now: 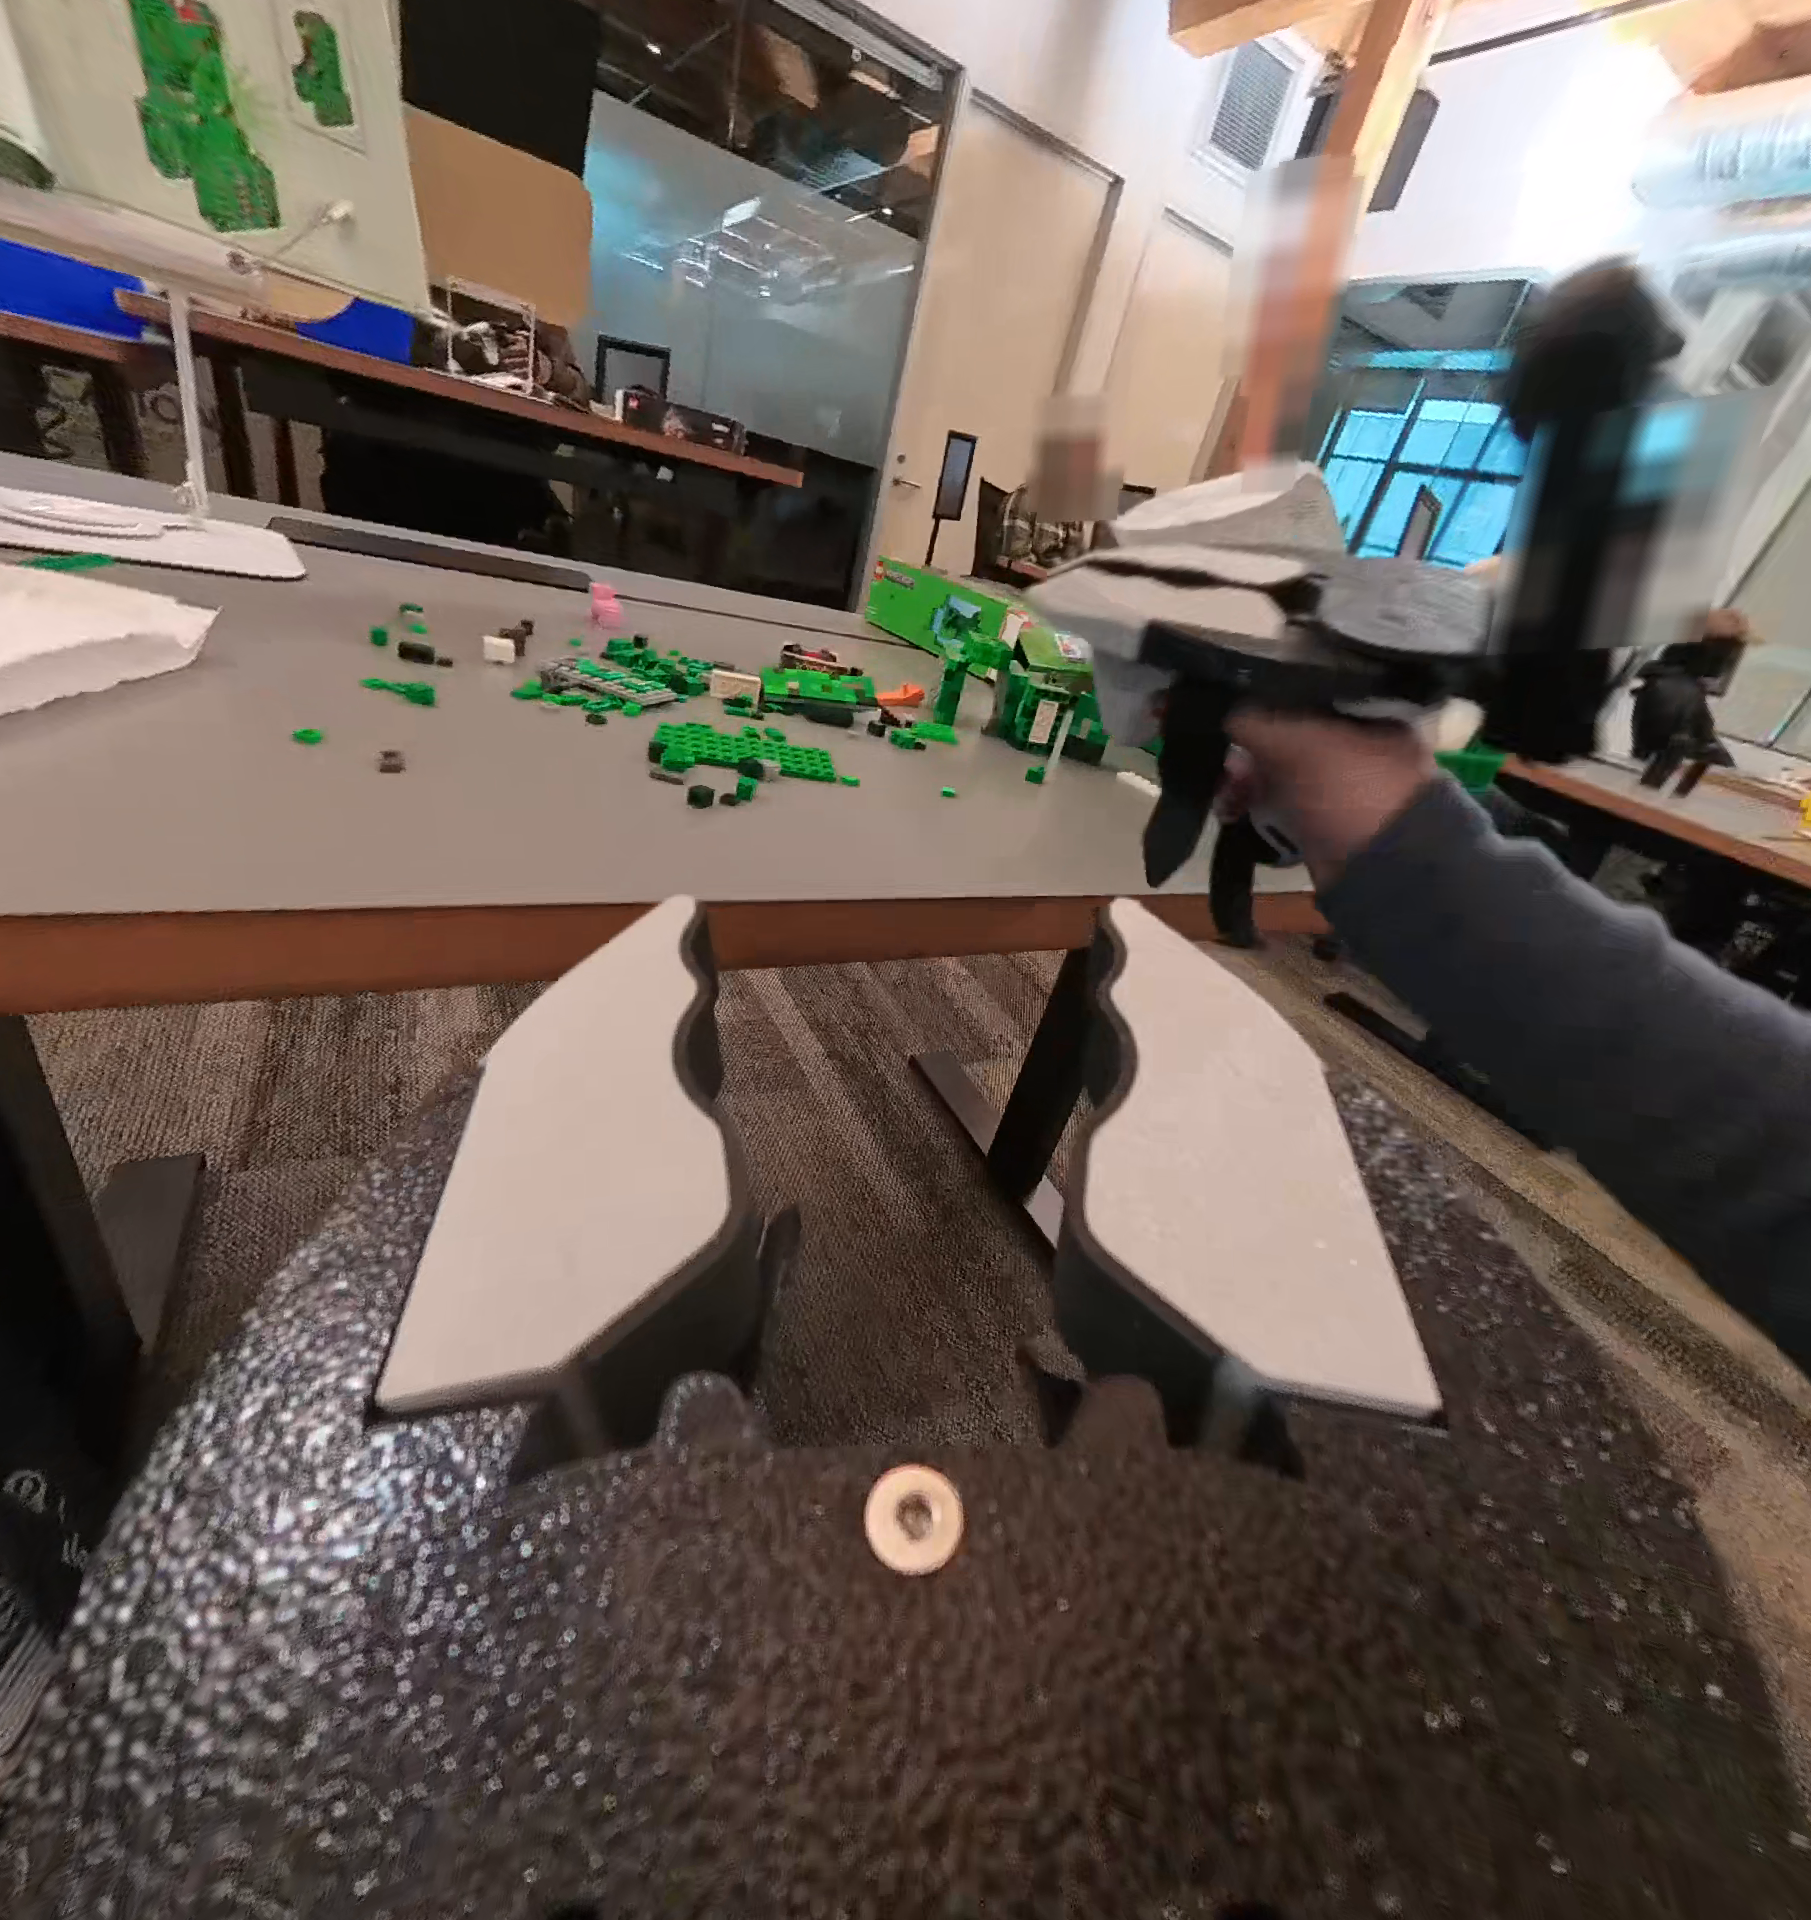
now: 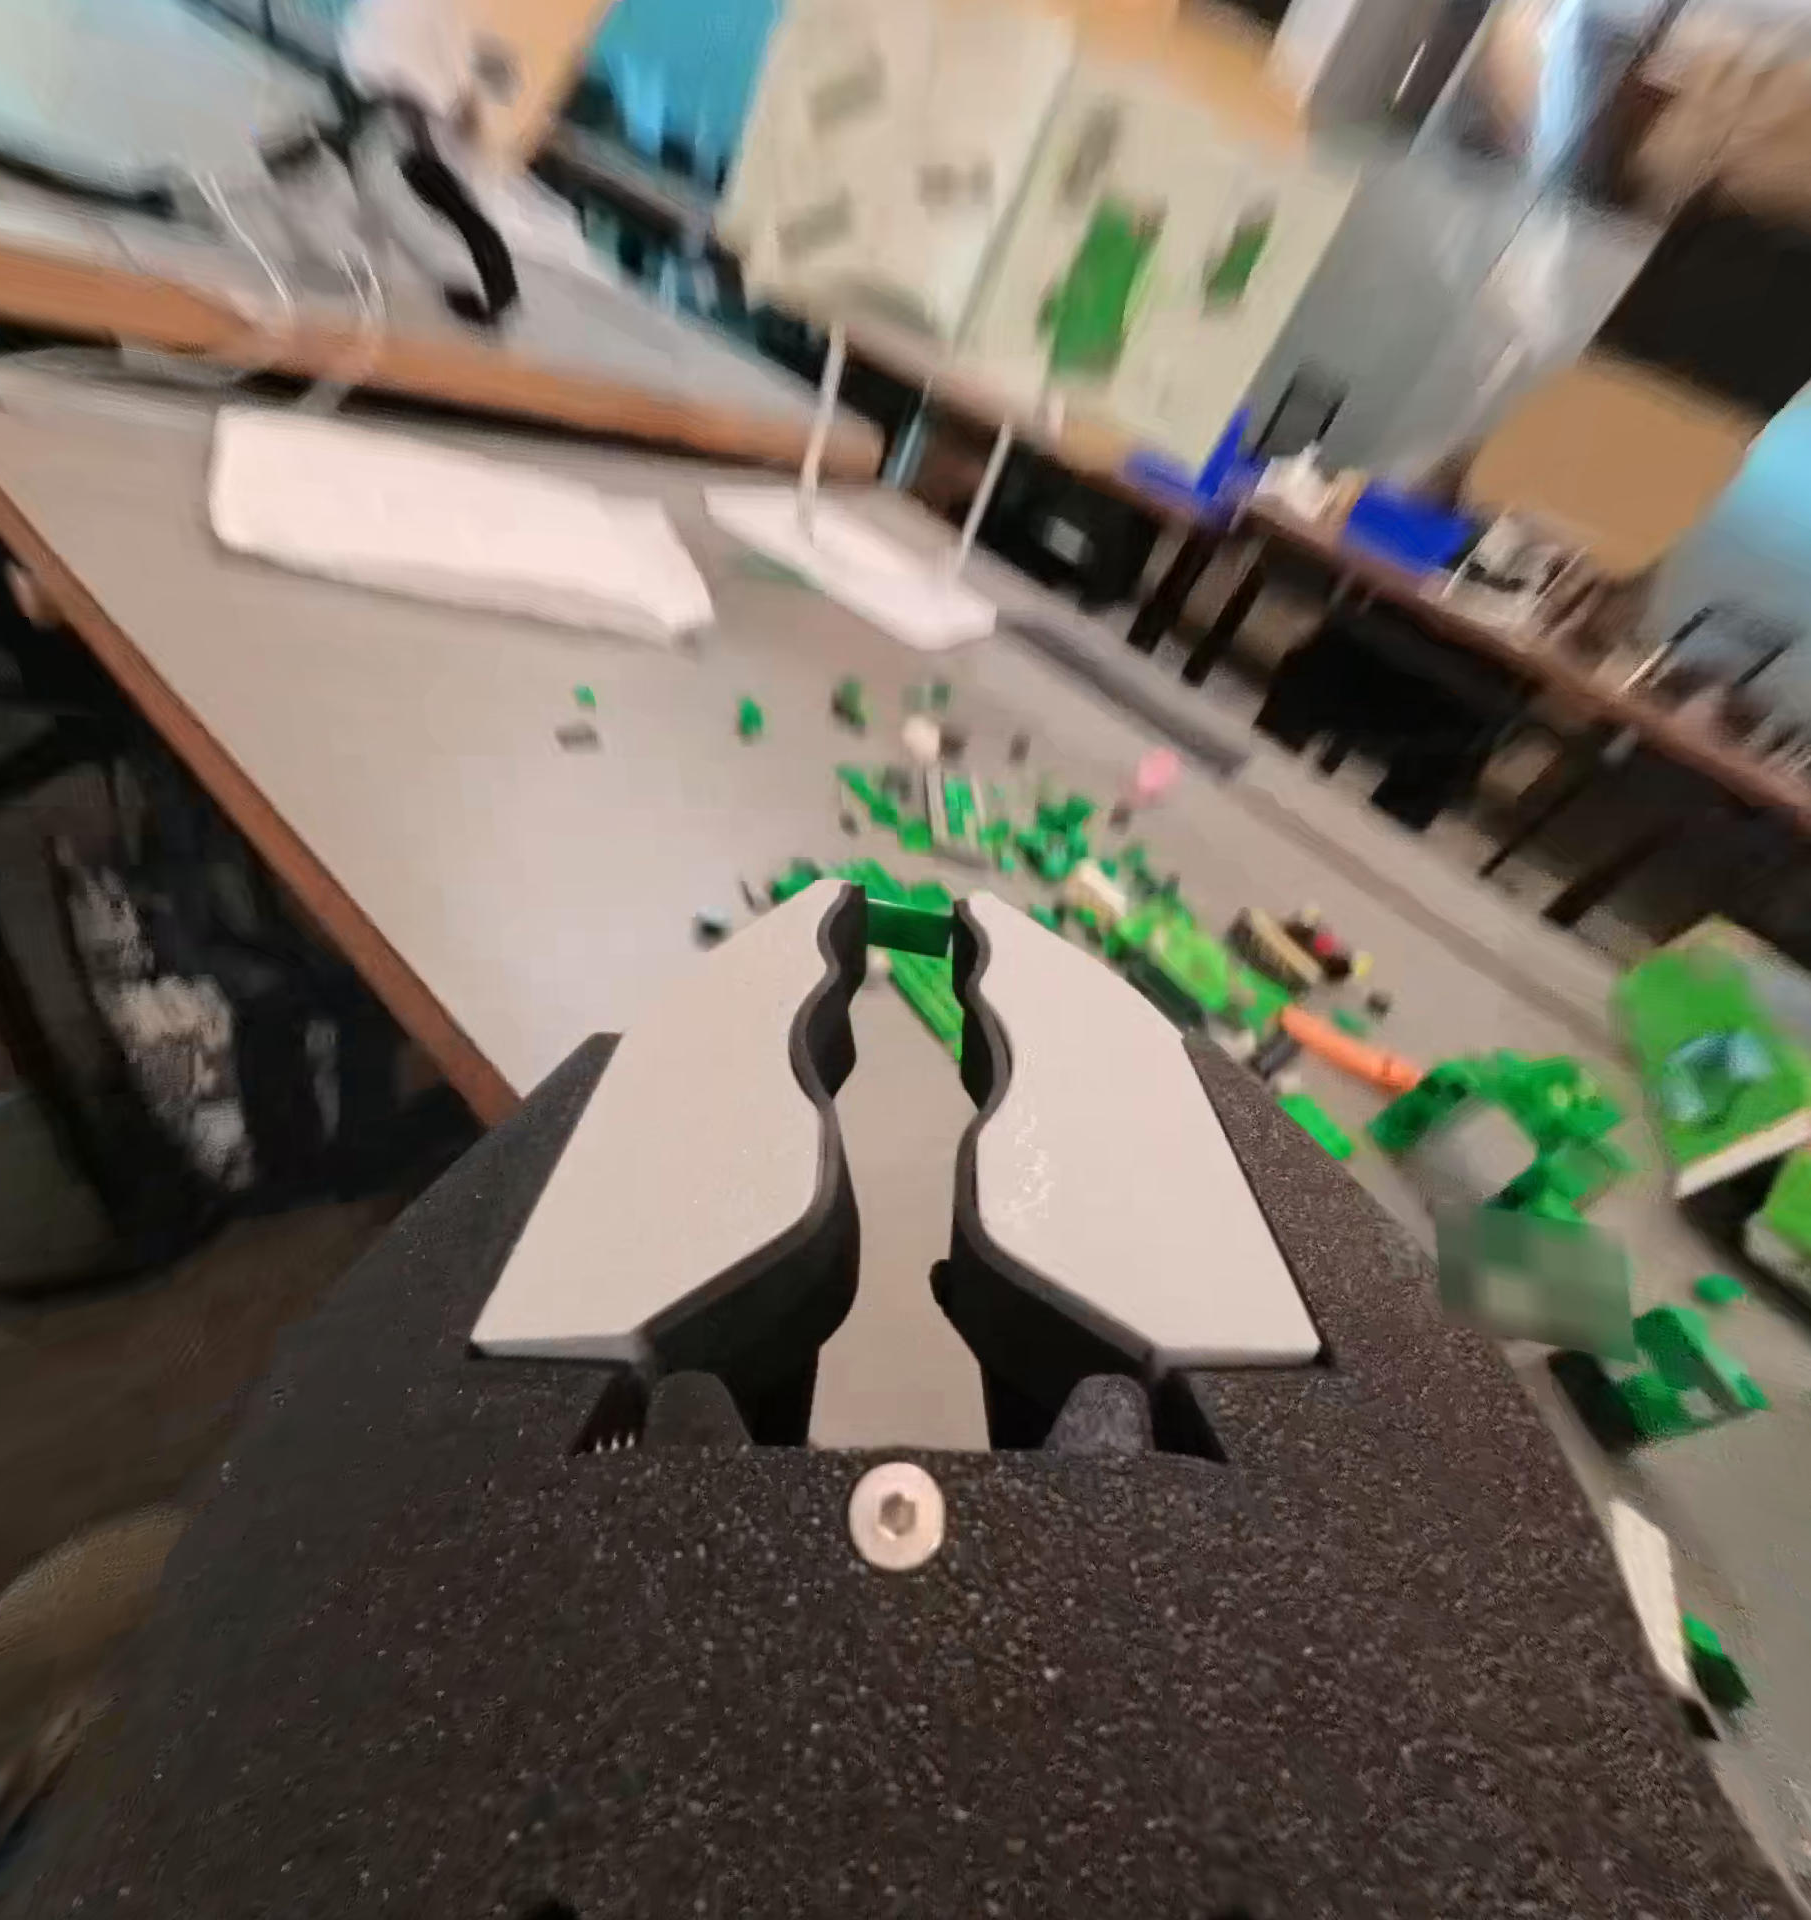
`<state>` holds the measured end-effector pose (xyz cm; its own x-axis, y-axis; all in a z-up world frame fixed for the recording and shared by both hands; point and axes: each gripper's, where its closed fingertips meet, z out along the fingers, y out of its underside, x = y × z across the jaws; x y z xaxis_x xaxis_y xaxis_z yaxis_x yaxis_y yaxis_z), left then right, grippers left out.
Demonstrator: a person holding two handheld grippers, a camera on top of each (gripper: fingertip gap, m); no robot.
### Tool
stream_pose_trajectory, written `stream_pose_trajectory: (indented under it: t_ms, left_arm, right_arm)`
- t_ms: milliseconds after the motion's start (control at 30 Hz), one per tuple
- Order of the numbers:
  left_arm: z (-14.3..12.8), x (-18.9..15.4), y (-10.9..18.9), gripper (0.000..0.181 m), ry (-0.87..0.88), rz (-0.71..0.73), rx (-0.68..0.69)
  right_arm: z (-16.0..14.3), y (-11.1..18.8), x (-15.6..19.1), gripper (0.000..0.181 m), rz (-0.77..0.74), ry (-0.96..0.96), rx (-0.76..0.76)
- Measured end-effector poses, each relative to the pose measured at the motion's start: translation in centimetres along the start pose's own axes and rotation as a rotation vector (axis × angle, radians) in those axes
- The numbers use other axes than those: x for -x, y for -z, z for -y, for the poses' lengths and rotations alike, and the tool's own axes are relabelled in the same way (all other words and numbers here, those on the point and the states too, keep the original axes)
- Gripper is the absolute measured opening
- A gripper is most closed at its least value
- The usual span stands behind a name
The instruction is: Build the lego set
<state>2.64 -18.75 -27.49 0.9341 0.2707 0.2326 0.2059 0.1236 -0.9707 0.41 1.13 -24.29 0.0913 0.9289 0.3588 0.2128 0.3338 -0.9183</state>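
Right hand-held gripper (image 2: 909, 925) clamped on a small green brick (image 2: 908, 926) above the desk (image 2: 485, 831). Left hand-held gripper (image 1: 901, 914) fingers apart, empty, below the desk edge; loose green bricks (image 1: 745, 753) at 12 o'clock.

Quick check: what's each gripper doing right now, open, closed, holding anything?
Left gripper: open, empty, short of the table edge.
Right gripper: closed on a small green brick at its fingertips.

Green bricks (image 1: 745, 750) on a grey table (image 1: 257, 810), grey-faced tongs (image 2: 909, 925).
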Motion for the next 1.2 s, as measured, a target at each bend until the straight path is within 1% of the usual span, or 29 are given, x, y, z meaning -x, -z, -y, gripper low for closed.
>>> stream_pose_trajectory:
  t_ms: [100, 133, 200, 300, 333, 400, 500, 600, 667, 733, 800, 900, 1000, 1100, 1200]
  left_arm:
    - [1.2, 0.3, -1.2, 0.068, -0.045, -0.008, 0.02]
    - [1.9, 0.8, -1.9, 0.069, -0.067, -0.002, 0.022]
    - [3.7, 1.9, -3.9, 0.07, -0.111, -0.005, 0.026]
    - [5.0, 4.5, -7.5, 0.07, -0.151, -0.026, 0.003]
    - [5.0, 5.6, -8.2, 0.07, -0.155, -0.035, -0.006]
    - [5.9, 7.4, -12.0, 0.07, -0.165, -0.046, -0.017]
    - [7.5, 9.2, -18.4, 0.069, -0.176, -0.089, -0.026]
    - [7.8, 9.5, -24.3, 0.072, -0.106, -0.205, 0.008]
    - [7.1, 10.6, -27.4, 0.073, -0.177, -0.185, 0.065]
    - [7.0, 11.9, -29.6, 0.073, -0.316, -0.13, 0.087]
    - [7.5, 12.8, -31.3, 0.071, -0.415, -0.084, 0.081]
    - [8.0, 13.0, -33.1, 0.07, -0.405, -0.092, 0.066]
    - [7.4, 13.8, -34.3, 0.07, -0.399, -0.065, 0.12]
    - [7.0, 14.1, -34.7, 0.07, -0.38, -0.037, 0.149]
    - [6.7, 13.4, -35.2, 0.069, -0.382, -0.043, 0.178]
  right_arm:
    - [-5.0, -3.1, -2.9, 0.015, 0.154, -0.067, 0.24]
    - [-6.0, -3.9, -3.4, 0.015, 0.2, -0.085, 0.282]
    - [-6.8, -5.3, -4.1, 0.017, 0.28, -0.097, 0.317]
    - [-7.9, -7.8, -5.1, 0.037, 0.335, -0.055, 0.356]
    - [-8.1, -8.7, -5.5, 0.042, 0.344, -0.042, 0.361]
    - [-7.7, -10.4, -6.5, 0.045, 0.347, -0.019, 0.332]
    - [-5.5, -12.9, -8.2, 0.041, 0.339, -0.024, 0.219]
    - [-3.0, -15.3, -10.2, 0.04, 0.325, -0.03, 0.132]
    - [-1.8, -17.0, -11.5, 0.041, 0.293, -0.019, 0.089]
    - [-1.0, -18.5, -12.6, 0.041, 0.247, 0.0, 0.04]
    - [-0.8, -19.5, -13.5, 0.04, 0.204, -0.017, -0.007]
    - [-1.3, -19.9, -14.2, 0.04, 0.148, -0.099, -0.076]
    - [-1.7, -19.4, -14.5, 0.039, 0.129, -0.194, -0.122]
    - [-1.6, -18.4, -15.2, 0.036, 0.084, -0.21, -0.164]
    - [-2.4, -17.8, -15.2, 0.035, 0.051, -0.224, -0.192]
